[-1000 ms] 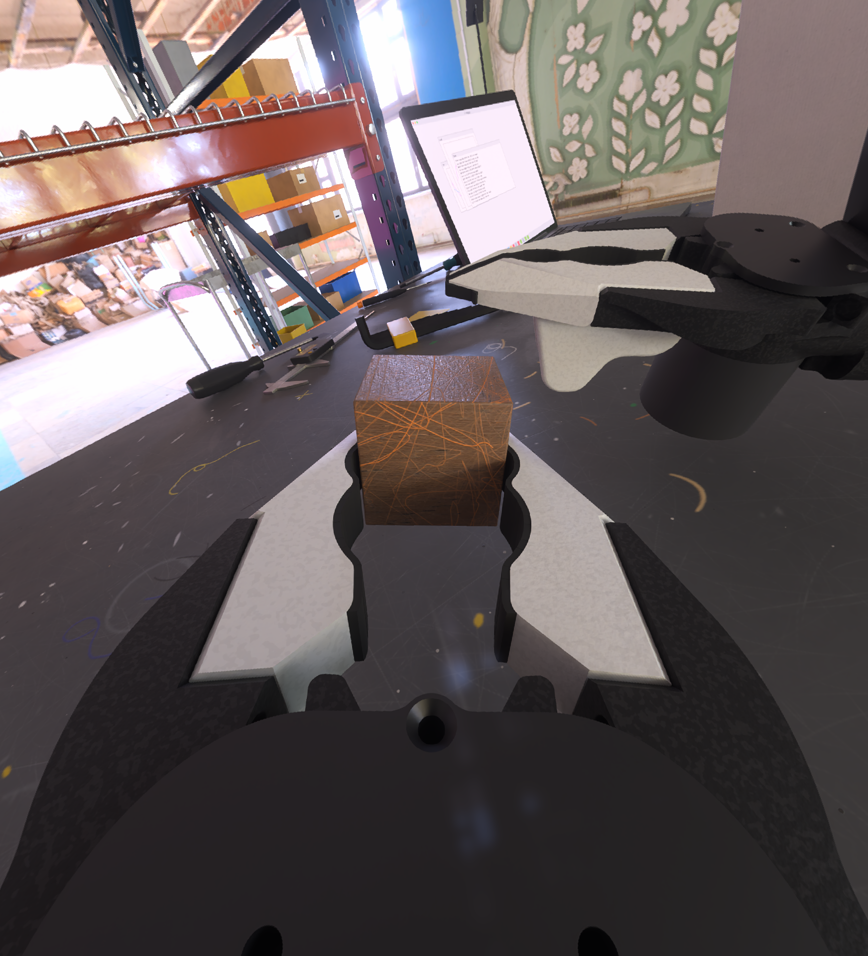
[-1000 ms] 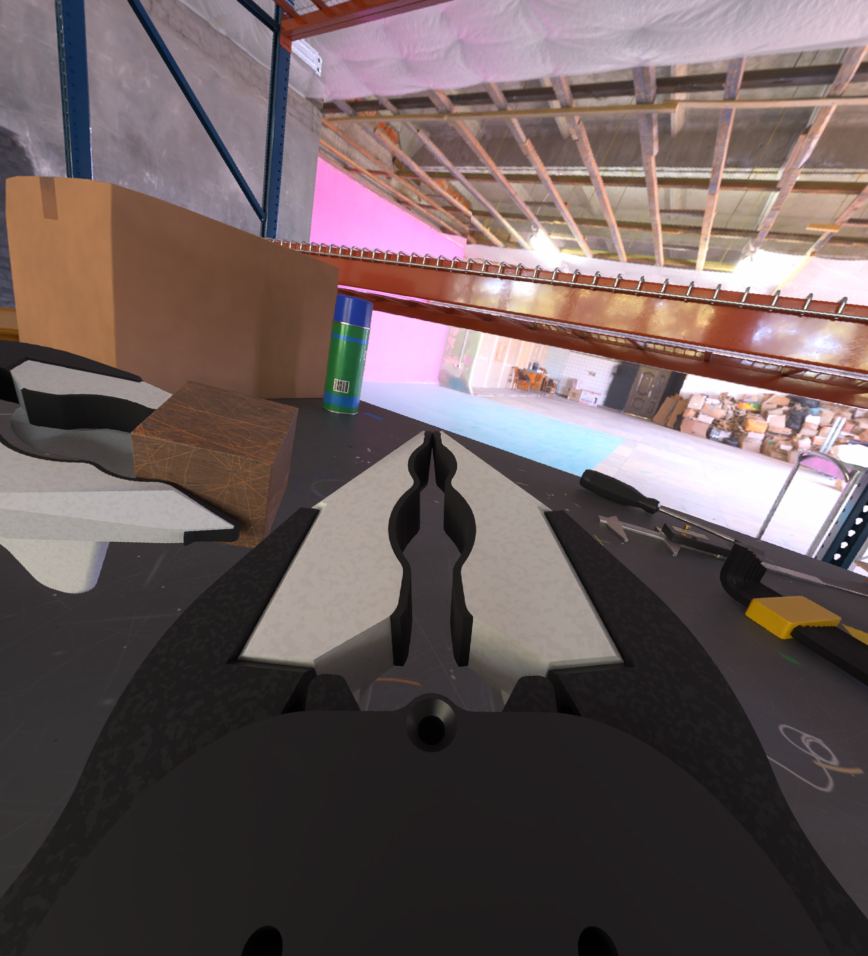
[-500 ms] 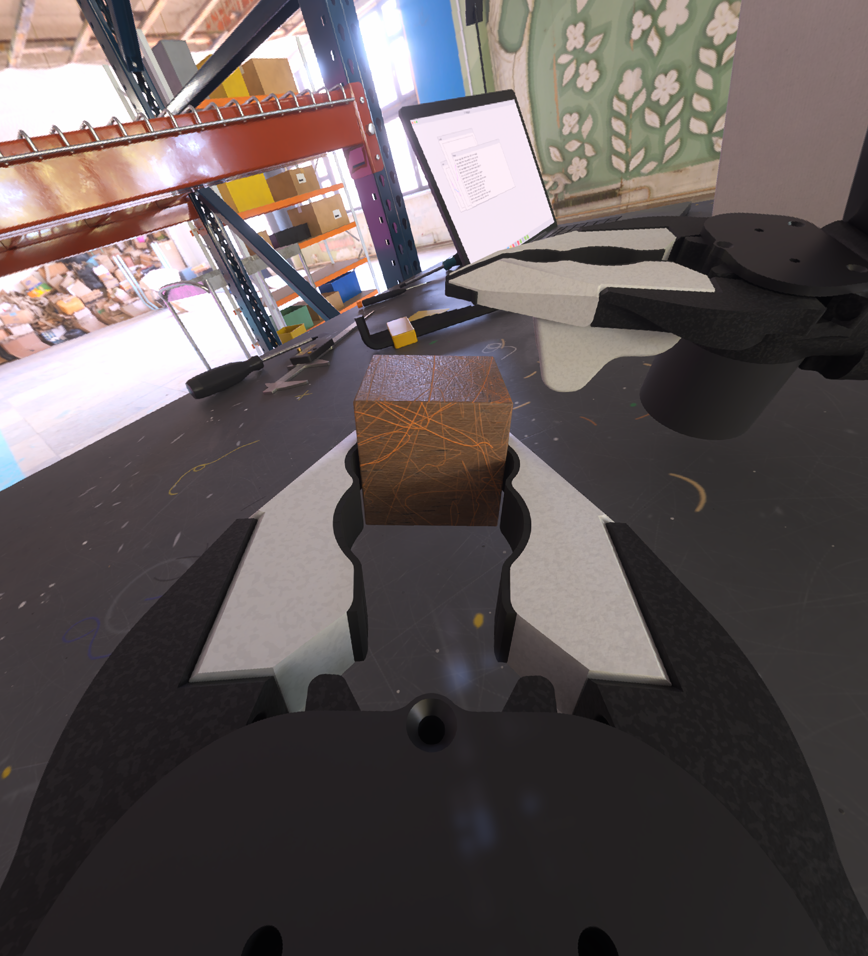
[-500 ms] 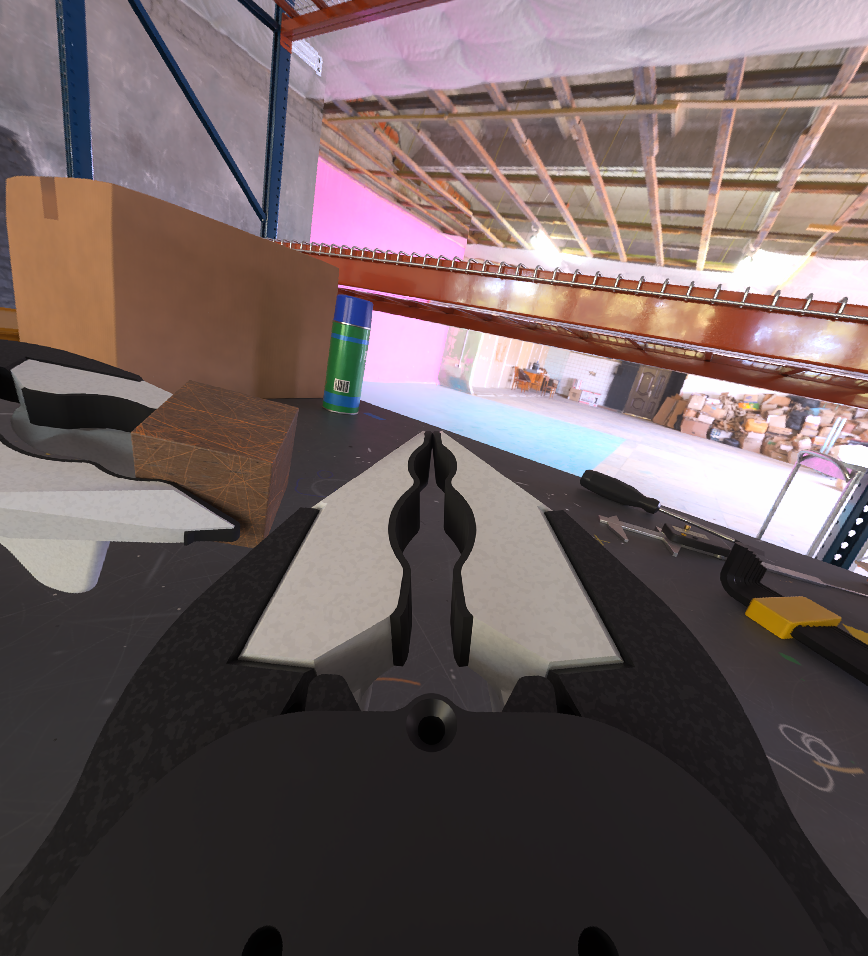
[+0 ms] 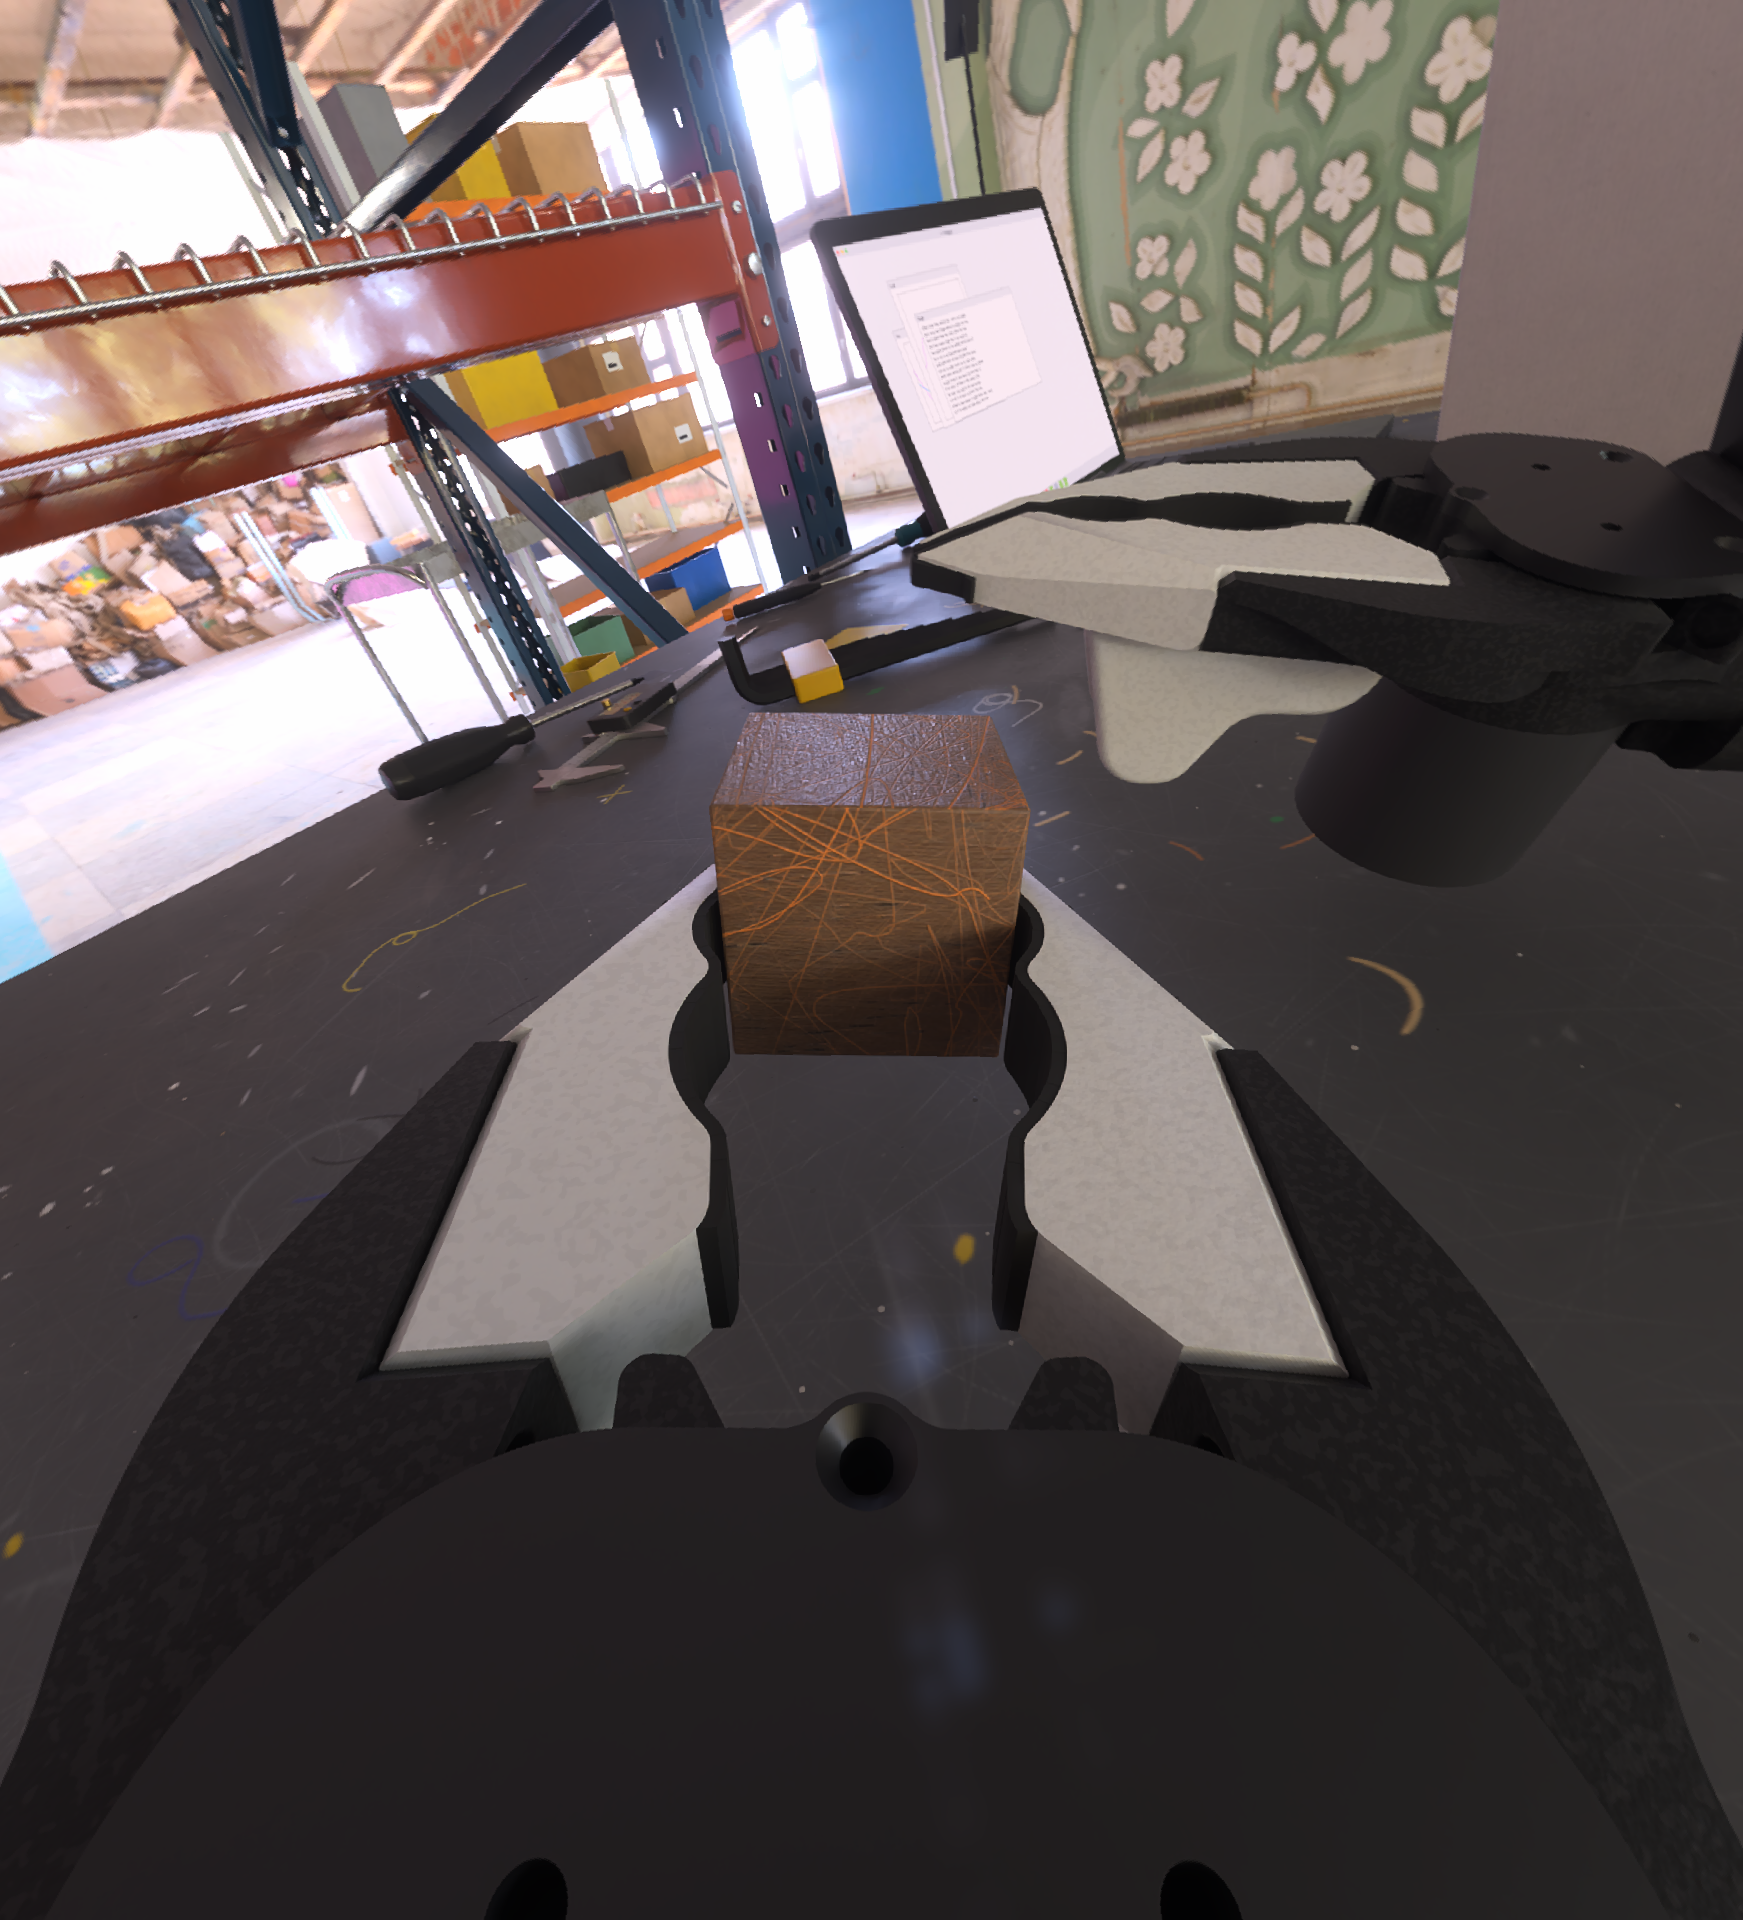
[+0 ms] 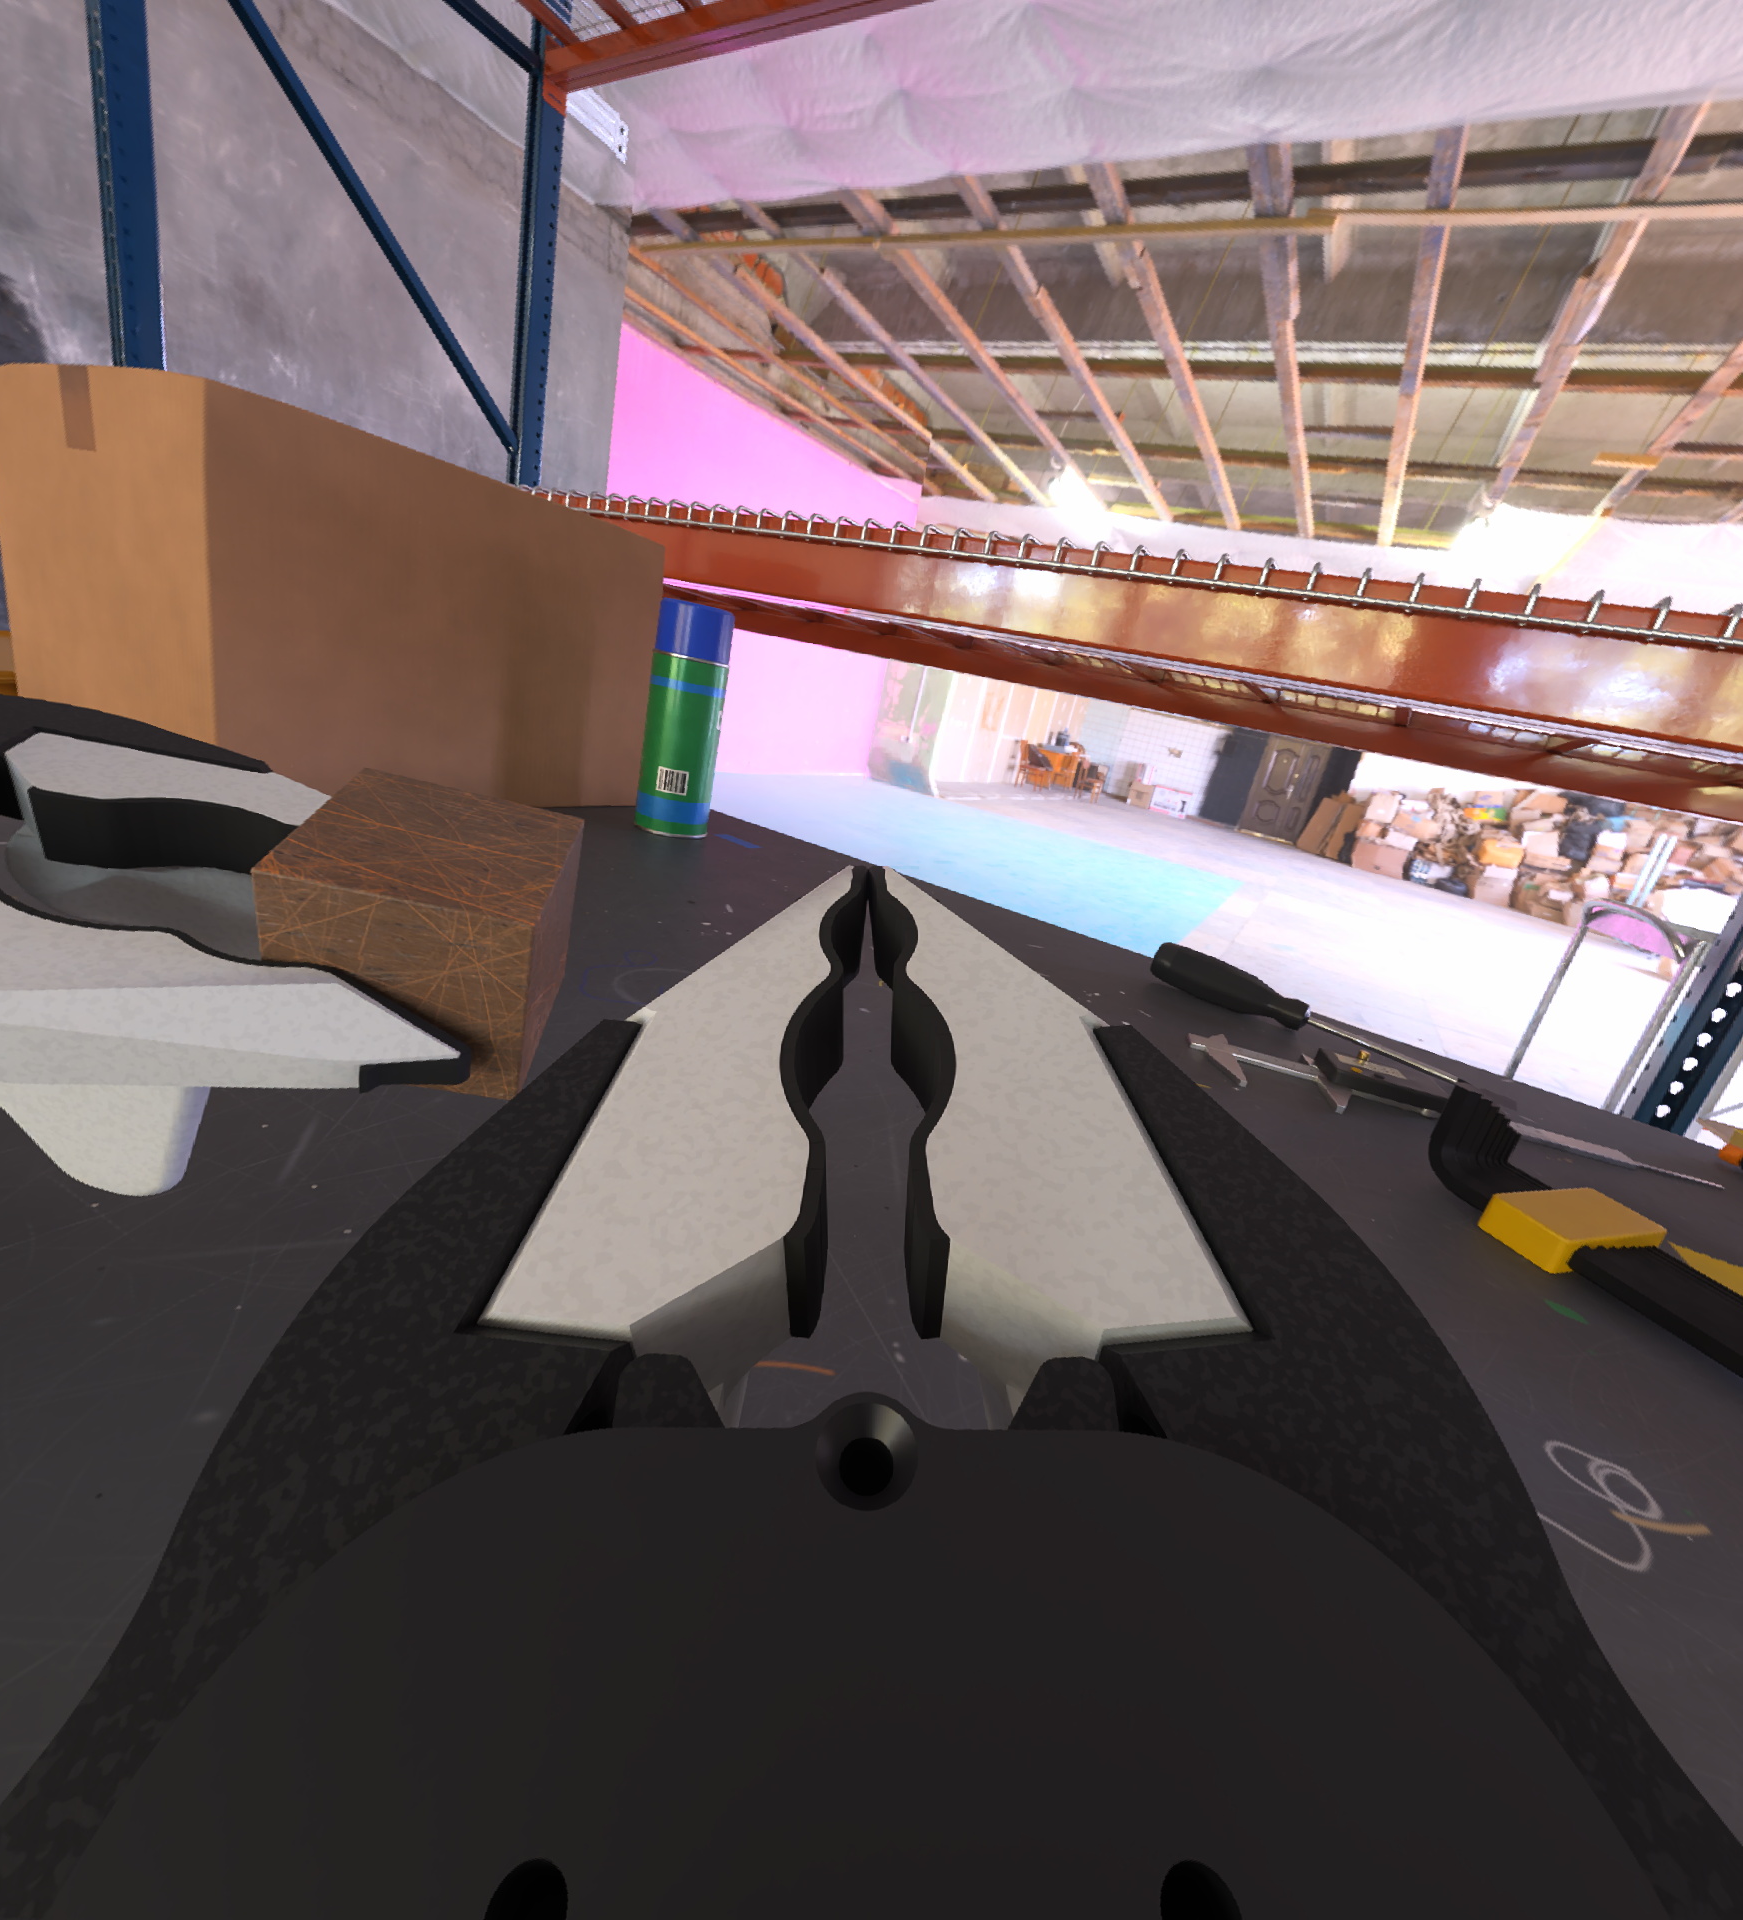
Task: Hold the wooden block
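Dark scratched table [image 5: 223, 1091] carrying a screwdriver [image 5: 456, 756], laptop [image 5: 971, 353], spray can [image 6: 685, 717], cardboard box [image 6: 327, 592], wooden block [image 5: 867, 883] sitting mid-table.

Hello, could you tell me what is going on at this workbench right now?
The left gripper is shut on a wooden block, pinching it by its sides between the fingertips. The right gripper is shut and empty, off to the side of the block. A screwdriver, a spray can and a cardboard box sit untouched on the dark table.
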Available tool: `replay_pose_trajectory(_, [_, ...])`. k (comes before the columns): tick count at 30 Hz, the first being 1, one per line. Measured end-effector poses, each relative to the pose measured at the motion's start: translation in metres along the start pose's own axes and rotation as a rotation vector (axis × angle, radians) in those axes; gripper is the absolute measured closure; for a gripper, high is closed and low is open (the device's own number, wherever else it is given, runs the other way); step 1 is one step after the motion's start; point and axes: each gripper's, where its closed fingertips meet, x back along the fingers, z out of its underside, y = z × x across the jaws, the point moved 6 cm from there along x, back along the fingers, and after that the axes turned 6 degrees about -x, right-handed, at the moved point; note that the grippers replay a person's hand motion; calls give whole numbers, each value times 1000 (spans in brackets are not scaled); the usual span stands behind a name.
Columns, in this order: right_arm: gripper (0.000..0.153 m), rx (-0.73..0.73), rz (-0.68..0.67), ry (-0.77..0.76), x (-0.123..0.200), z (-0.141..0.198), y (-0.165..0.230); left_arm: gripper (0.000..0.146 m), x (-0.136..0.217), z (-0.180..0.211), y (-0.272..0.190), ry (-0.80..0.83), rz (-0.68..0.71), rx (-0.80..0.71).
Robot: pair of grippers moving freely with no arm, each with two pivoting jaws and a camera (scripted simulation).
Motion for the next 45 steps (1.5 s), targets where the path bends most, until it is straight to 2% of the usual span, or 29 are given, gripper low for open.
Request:
replay_pose_trajectory(8, [153,-11,44,-16,8,-4,-7,95,25,5,18,31,-108,-10])
replay_pose_trajectory(12, [153,24,23,-12,7,-5,-1,95,43,9,13,16,14,-6])
replay_pose_trajectory(15, [153,70,8,-11,7,-6,4,95,45,8,7,-16,56,-32])
replay_pose_trajectory(23, [153,121,-6,2,11,-10,7,95,45,5,3,-50,39,-87])
replay_pose_trajectory(30, [153,261,76,3,12,-11,7,95,49,4,7,-89,34,-53])
replay_pose_trajectory(38, [153,364,105,53,11,-5,10,95,60,4,6,-64,-106,-77])
replay_pose_trajectory(41, [153,369,62,76,8,-2,14,95,62,3,2,-63,-84,-104])
replay_pose_trajectory(45, [153,302,-94,195,-7,0,21,95,59,5,-3,-41,-33,-135])
